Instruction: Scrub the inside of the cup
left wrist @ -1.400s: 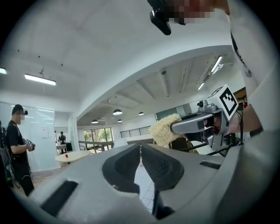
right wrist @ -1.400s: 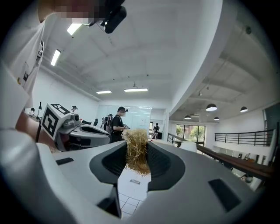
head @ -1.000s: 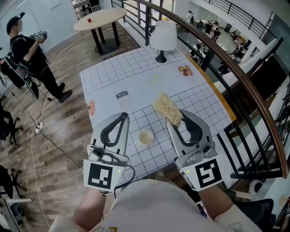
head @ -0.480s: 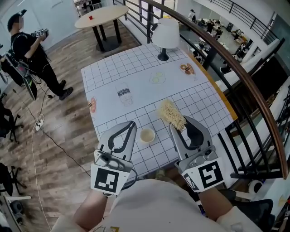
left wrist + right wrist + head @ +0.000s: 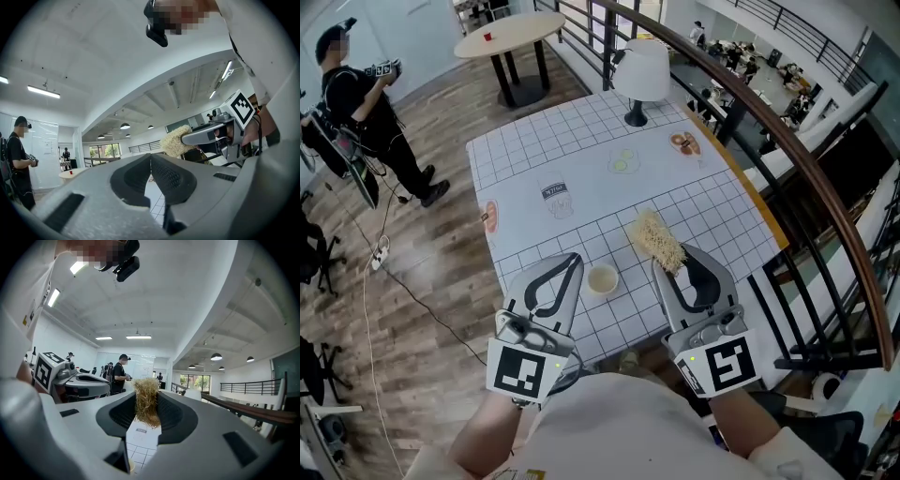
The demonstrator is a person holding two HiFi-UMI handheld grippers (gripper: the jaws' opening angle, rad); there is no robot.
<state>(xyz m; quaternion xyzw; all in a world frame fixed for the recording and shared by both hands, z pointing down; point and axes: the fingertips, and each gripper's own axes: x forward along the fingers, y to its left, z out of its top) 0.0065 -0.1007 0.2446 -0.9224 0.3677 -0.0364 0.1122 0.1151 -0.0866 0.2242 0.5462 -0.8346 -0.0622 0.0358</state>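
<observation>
Right tongs (image 5: 667,267) pinch a scrubber (image 5: 655,238), fibres projecting past the tips, evidently ready to enter the cup (image 5: 602,279). The cup stands upright on the surface (image 5: 581,159) between both tongs, untouched. Left tongs (image 5: 572,262) are pressed together, empty, just beside the cup, probably to steady it.

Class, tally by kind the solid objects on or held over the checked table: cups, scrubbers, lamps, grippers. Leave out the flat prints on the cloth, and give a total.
cup: 1
scrubber: 1
lamp: 1
grippers: 2 (left gripper, right gripper)
Total: 5
</observation>
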